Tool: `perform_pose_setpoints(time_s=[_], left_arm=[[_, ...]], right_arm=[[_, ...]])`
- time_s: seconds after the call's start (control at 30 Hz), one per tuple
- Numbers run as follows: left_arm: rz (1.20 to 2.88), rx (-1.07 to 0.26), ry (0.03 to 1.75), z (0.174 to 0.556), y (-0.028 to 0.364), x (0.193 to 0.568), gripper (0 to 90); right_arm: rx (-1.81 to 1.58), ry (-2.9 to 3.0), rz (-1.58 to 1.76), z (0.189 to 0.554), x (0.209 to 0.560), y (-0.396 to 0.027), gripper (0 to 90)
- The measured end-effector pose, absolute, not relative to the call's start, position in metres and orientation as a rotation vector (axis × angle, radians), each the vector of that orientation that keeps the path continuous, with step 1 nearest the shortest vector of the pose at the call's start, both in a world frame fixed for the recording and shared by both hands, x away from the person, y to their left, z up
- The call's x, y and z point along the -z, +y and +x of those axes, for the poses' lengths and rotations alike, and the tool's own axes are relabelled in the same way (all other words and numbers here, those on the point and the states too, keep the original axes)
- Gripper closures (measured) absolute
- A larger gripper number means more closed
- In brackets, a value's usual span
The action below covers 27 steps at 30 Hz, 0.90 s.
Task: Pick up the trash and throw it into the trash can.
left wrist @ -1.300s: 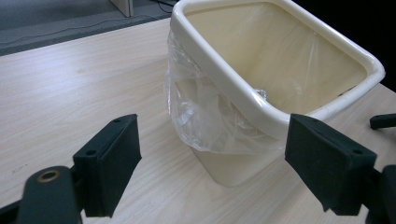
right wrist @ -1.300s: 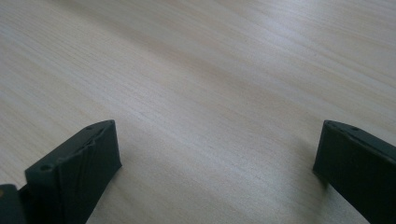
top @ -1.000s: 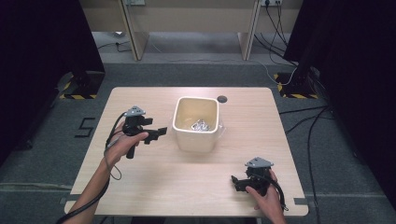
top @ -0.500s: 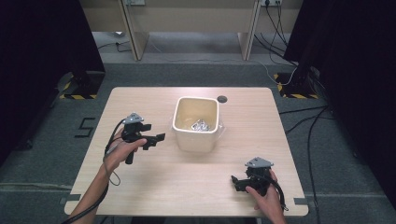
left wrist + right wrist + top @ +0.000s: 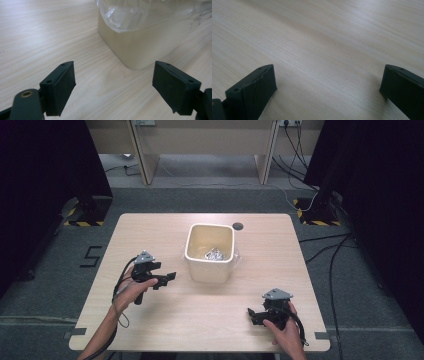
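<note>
A cream square bin (image 5: 210, 252) lined with a clear plastic bag stands in the middle of the wooden table (image 5: 150, 227), with crumpled shiny wrappers (image 5: 215, 254) inside. My left gripper (image 5: 169, 279) hovers just left of the bin, pointing at it, jaws open and empty. In the left gripper view the bin (image 5: 142, 47) and its bag edge (image 5: 130, 15) sit a short way beyond the spread fingers (image 5: 60, 86). My right gripper (image 5: 251, 315) rests low near the table's front right, open, with bare wood between its fingers (image 5: 253, 91).
A small dark round hole (image 5: 238, 226) sits in the tabletop behind the bin. Black cables trail from both grippers. Dark curtains, desk legs and floor cables surround the table.
My left gripper has come down and drawn back toward the front of the table, away from the bin's rim. The right gripper has stayed where it was.
</note>
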State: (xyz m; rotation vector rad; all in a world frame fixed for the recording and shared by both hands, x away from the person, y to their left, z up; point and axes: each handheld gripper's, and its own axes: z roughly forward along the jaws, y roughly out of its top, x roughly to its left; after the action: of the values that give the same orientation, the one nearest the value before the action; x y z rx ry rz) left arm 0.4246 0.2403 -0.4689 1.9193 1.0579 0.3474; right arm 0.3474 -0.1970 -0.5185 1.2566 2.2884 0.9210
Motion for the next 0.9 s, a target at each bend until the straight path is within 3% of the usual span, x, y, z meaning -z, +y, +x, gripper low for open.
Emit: perform_pose_setpoints(time_s=[0.9], left_arm=[[1.993,-0.368,1.063,0.402,0.238,0.506,17.8]], right_arm=[[-0.921,2.288,1.256,0.347,0.519,-0.197,0.4]])
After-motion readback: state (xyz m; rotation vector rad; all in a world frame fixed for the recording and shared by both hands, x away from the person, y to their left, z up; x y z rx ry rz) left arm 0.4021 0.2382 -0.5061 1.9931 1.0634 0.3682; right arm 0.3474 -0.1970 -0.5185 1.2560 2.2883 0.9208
